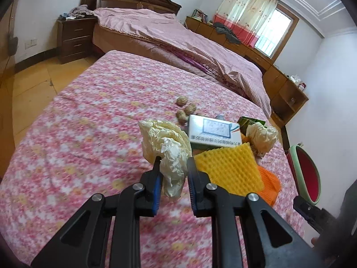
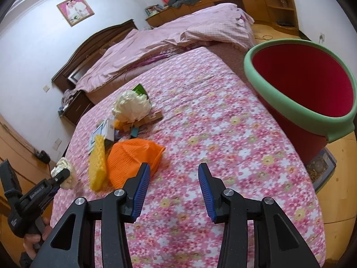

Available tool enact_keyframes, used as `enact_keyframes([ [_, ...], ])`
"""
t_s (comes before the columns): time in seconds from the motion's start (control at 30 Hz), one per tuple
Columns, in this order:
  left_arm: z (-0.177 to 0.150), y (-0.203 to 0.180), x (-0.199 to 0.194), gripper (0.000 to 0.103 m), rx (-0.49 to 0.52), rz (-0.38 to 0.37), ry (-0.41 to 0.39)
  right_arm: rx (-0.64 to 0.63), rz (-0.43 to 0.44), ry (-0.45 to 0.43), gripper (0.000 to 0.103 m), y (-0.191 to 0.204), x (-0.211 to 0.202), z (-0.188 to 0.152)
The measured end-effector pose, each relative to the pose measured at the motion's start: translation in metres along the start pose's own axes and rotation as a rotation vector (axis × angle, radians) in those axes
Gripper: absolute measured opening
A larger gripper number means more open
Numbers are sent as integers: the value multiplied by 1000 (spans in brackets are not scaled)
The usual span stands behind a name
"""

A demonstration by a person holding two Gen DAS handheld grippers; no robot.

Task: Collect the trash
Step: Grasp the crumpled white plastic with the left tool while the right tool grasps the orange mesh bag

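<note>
Clamped between my left tongs (image 1: pixel 173 174) is a crumpled wad of pale paper (image 1: pixel 166 147), pinched only by its lower tail while the bulk billows above the pads. That thin hold is my worry: on the way across the flowered bedspread (image 1: pixel 89 134) to the red bin (image 2: pixel 308 84) standing off the bed's far side, the wad could tear or slip free. My right tongs (image 2: pixel 174 189) hang half open and empty over bare cloth, the orange bag (image 2: pixel 133 156) just beside their left pad.
</note>
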State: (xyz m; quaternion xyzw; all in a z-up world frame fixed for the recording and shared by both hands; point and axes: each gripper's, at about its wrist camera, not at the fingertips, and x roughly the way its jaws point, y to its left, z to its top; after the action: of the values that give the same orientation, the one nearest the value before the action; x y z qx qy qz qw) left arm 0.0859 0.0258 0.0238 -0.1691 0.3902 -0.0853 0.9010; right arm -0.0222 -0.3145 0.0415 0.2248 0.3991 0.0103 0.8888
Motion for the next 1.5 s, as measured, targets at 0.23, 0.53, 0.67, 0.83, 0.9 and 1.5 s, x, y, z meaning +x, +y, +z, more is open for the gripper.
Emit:
enact_keyframes([
  [0.23,-10,16,-10,20,-5,23,8,-51,30,56,48,24,21,-3],
  [0.53,-14,25,-1,20,-21,21,42,-60,37,106,50,40,50,-10],
  [0.67,-14,26,3,20,-18,20,50,-88,67,91,51,48,57,-11],
  [0.83,-18,26,1,20,-7,15,48,-84,87,72,36,45,58,-13],
  [0.9,-21,23,-2,20,-5,12,48,-71,69,76,17,41,56,-16],
  [1.5,-27,-24,-37,20,100,-63,7,-39,87,-120,1,23,-30,-22],
])
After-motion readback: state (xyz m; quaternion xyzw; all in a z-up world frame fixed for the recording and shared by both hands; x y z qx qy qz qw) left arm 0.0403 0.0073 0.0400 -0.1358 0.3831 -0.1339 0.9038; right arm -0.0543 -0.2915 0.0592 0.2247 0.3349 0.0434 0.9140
